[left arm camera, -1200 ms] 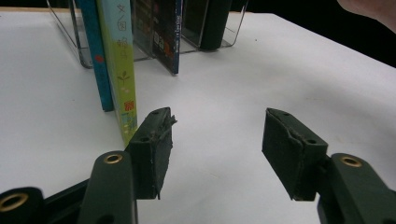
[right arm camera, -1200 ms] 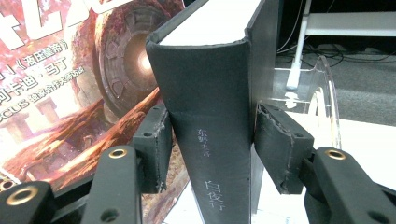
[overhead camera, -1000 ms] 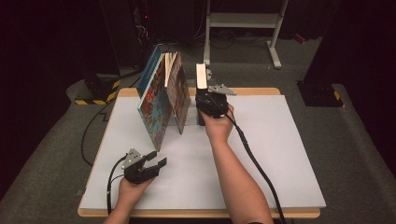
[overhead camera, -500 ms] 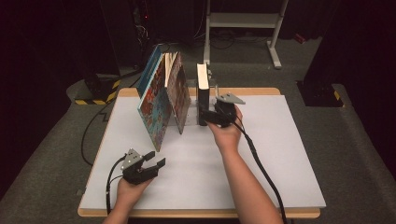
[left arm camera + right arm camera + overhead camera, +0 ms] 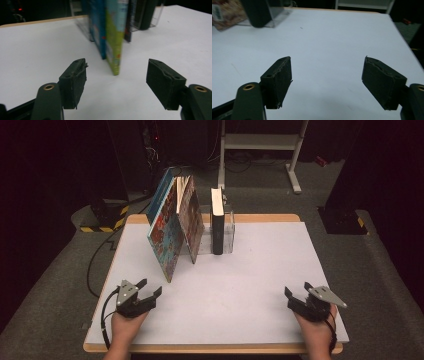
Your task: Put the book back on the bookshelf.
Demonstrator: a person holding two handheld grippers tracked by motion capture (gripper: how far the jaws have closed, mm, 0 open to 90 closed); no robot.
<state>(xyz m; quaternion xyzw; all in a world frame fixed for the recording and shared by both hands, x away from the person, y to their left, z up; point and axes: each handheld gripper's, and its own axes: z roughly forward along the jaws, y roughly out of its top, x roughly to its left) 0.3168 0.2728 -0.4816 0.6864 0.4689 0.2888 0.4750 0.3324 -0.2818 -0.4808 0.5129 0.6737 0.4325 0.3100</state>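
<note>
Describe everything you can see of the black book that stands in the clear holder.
The black book stands upright on the white table, its dark spine facing the person and its pale page edges on top. It sits inside a clear plastic holder near the table's far edge, apart from the leaning colourful books at its left. Nothing grips it.

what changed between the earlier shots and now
The right gripper let go of the black book, which stands upright in the clear holder, and pulled back to the near right edge of the table; its jaws have just opened, nothing between them. The left gripper hardly moved, its empty jaws opening wider. The leaning colourful books stayed put.
</note>
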